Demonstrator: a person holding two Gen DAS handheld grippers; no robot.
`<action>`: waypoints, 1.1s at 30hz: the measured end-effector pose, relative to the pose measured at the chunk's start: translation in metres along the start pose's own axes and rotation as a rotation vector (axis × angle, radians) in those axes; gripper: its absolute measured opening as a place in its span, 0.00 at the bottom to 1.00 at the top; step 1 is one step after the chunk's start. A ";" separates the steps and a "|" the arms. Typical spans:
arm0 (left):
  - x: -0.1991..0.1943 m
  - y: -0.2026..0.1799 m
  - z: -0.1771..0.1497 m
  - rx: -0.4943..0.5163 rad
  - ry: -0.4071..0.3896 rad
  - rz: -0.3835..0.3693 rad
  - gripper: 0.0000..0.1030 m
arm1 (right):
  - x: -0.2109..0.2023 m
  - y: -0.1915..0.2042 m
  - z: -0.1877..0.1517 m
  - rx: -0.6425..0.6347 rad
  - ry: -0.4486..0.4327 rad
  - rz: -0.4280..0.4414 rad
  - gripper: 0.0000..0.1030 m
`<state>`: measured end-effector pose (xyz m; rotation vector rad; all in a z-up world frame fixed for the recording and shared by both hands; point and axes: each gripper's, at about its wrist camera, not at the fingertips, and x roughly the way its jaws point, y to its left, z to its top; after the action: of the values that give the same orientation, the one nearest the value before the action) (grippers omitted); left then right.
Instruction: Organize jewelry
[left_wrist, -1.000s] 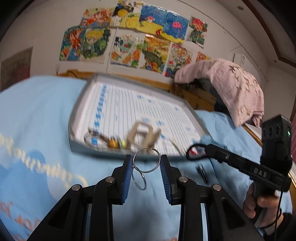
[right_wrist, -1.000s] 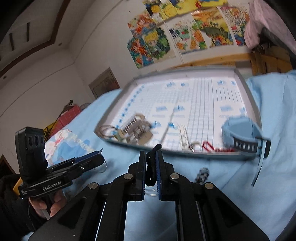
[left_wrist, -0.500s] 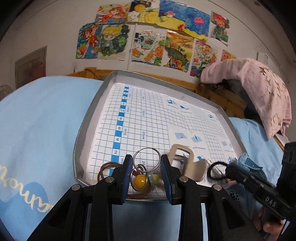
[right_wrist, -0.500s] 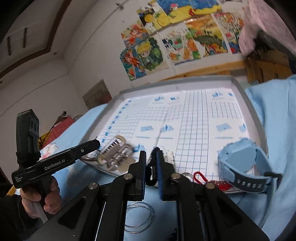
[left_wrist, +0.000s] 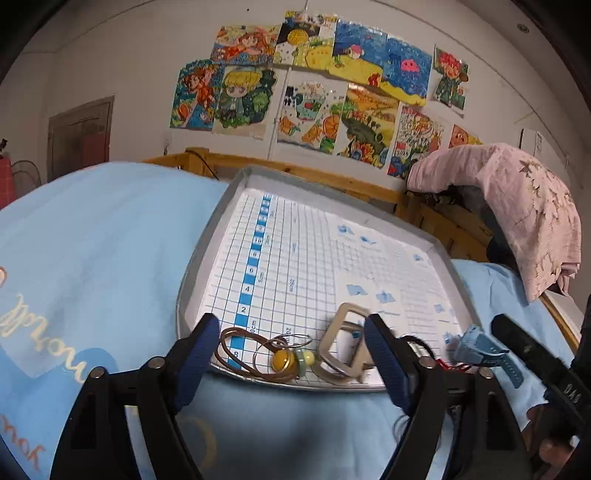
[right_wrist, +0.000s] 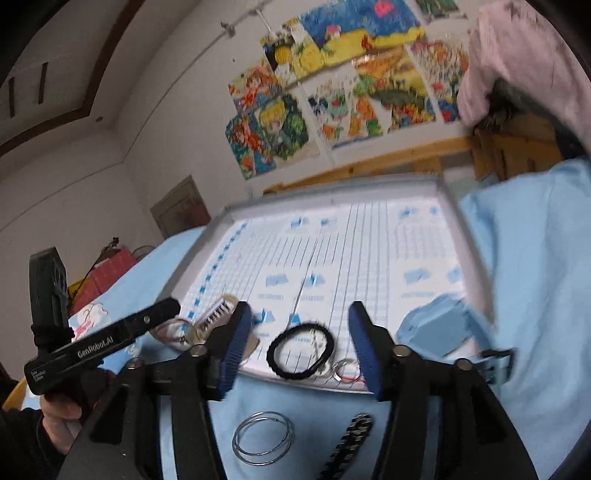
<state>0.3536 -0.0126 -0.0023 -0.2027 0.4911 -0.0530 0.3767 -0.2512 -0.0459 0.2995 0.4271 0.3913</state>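
Both tools, left (left_wrist: 291, 343) & right (right_wrist: 301, 341), gape wide, empty, at near edge of grey grid-lined tray (right_wrist: 463, 236); black elastic hair tie (right_wrist: 301, 350) lies inside.

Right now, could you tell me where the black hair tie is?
In the right wrist view, the black hair tie lies at the tray's near edge, between the open jaws, with the silver rings on the blue cloth below it.

Probably child's bedroom: blue bedsheet (left_wrist: 110, 229), wooden bed frame (left_wrist: 295, 170) (partly hidden), cartoon drawings (left_wrist: 317, 92) taped on wall.
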 end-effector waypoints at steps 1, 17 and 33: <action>-0.007 -0.002 0.001 -0.002 -0.017 0.001 0.87 | -0.007 0.002 0.004 -0.009 -0.014 -0.008 0.55; -0.149 -0.028 -0.007 0.073 -0.209 -0.006 1.00 | -0.150 0.051 0.030 -0.159 -0.232 -0.055 0.98; -0.167 -0.035 -0.093 0.166 -0.053 -0.033 1.00 | -0.236 0.051 -0.041 -0.206 -0.054 -0.276 0.98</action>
<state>0.1624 -0.0466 0.0025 -0.0497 0.4278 -0.1196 0.1444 -0.2986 0.0174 0.0484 0.3660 0.1541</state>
